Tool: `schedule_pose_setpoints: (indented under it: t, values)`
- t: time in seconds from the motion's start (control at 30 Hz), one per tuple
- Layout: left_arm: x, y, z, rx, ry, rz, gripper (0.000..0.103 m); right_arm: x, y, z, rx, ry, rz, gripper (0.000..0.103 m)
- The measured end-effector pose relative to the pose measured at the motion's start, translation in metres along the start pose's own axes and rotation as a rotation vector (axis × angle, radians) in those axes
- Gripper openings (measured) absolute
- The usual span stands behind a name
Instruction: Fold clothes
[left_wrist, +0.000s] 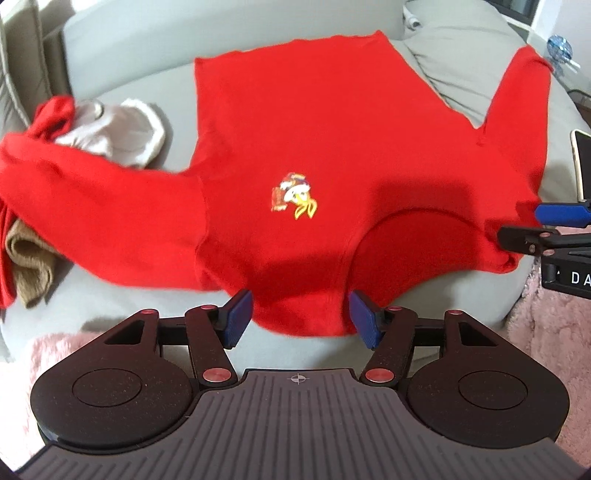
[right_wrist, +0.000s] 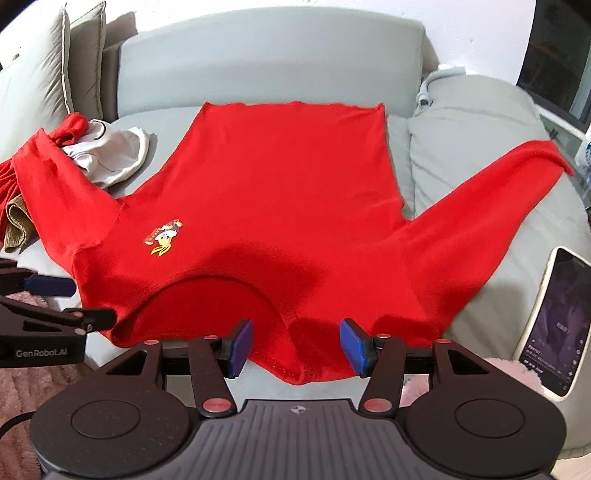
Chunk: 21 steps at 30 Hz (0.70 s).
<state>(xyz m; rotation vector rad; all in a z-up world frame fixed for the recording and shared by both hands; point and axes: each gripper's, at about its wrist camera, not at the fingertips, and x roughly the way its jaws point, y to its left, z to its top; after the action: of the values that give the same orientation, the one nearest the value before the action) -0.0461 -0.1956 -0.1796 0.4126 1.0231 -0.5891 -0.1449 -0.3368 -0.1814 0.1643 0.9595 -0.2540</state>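
red long-sleeved shirt (left_wrist: 295, 147) lay spread flat on the grey sofa (left_wrist: 129, 48), hem away from both tongs, collar edge nearest them. left tongs (left_wrist: 301, 317) stood spread, shoulder fabric lying between the pads without being pinched. right tongs (right_wrist: 295, 345) likewise spread over the collar edge, pads clear of the cloth. white garment (right_wrist: 110, 155) under the far left sleeve. phone (right_wrist: 554, 321) lay right of the right tongs.
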Motion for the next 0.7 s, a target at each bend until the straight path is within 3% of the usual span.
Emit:
schedule_pose_setpoints:
  t: [0.07,0.17,0.23,0.27,0.4,0.57,0.7]
  values:
    - [0.005,-0.002,0.011,0.011,-0.010,0.012,0.064,0.005,0.000,0.006,-0.005,0.004,0.014,0.050]
    - [0.015,0.000,0.025,-0.005,-0.023,0.046,0.063,0.019,0.004,0.022,-0.041,0.012,0.017,0.035]
    - [0.022,0.004,0.033,-0.027,-0.031,0.065,0.060,0.030,0.006,0.032,-0.046,0.035,0.027,0.012]
    - [0.027,0.006,0.035,-0.038,-0.028,0.072,0.054,0.036,0.006,0.037,-0.043,0.043,0.029,0.009]
    - [0.055,0.017,0.036,-0.090,0.043,0.082,0.034,0.061,0.007,0.053,-0.049,0.061,-0.022,0.009]
    - [0.064,0.018,0.030,-0.071,0.037,0.068,0.034,0.084,0.002,0.047,-0.053,0.100,-0.071,0.012]
    - [0.058,0.017,0.025,-0.057,0.051,0.067,0.034,0.070,0.005,0.033,-0.059,0.122,-0.089,0.013]
